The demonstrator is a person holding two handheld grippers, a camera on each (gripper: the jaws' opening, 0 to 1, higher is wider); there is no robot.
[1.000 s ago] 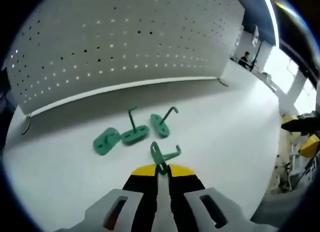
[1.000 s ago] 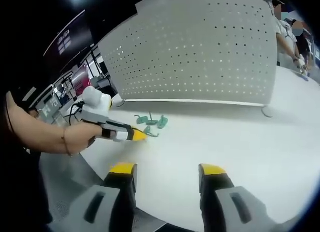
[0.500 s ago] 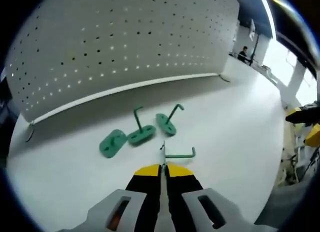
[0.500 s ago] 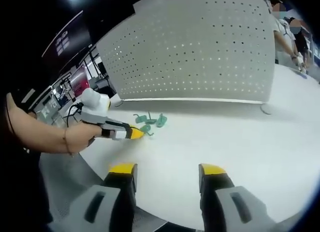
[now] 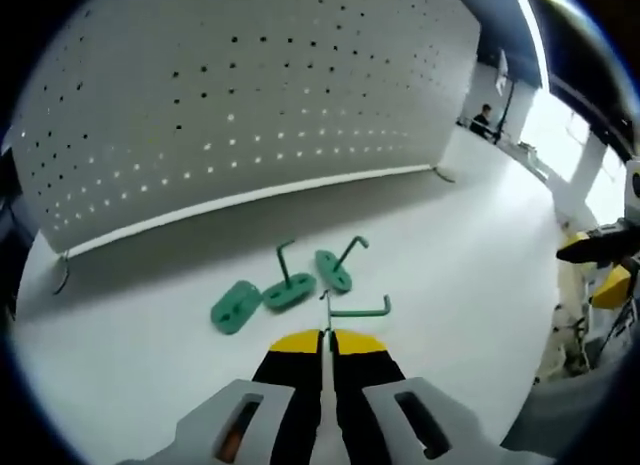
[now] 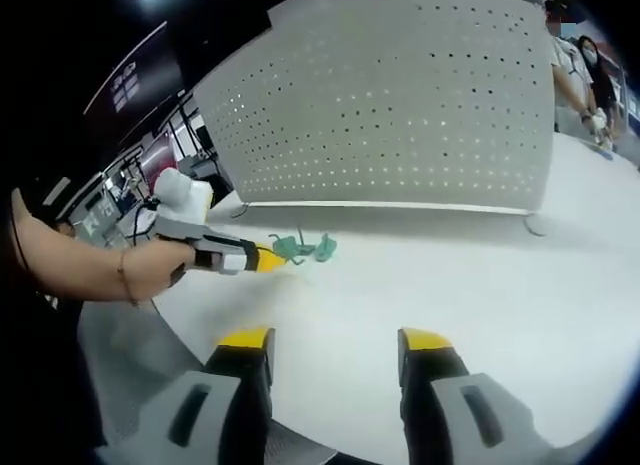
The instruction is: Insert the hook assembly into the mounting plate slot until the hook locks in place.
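Left gripper view: a white perforated panel (image 5: pixel 250 95) is seen standing upright at the back of the white counter (image 5: pixel 470 255). On the counter, from left to right, a flat green mounting plate (image 5: pixel 236 306) is seen lying alone, then a second green plate with a hook standing in it (image 5: pixel 289 288), then a third plate with a hook (image 5: pixel 335 268) leaning to the right. All three lie close together in a row, the first two possibly touching; that cannot be told for sure. Just in front of them, the left claw (image 5: pixel 326 337) is seen pressed together on a green hook assembly (image 5: pixel 352 310), pinched at its thin edge, with the hook arm pointing right. The held part is lifted clear of the counter.

Right gripper view: the left claw (image 6: pixel 268 258) is seen at left, held in a person's hand (image 6: pixel 150 270), its yellow tips at the cluster of green parts (image 6: pixel 310 248). The right claw (image 6: pixel 334 341) is spread wide over bare counter, holding nothing, well apart from the green parts. No legible writing or labels are made out.
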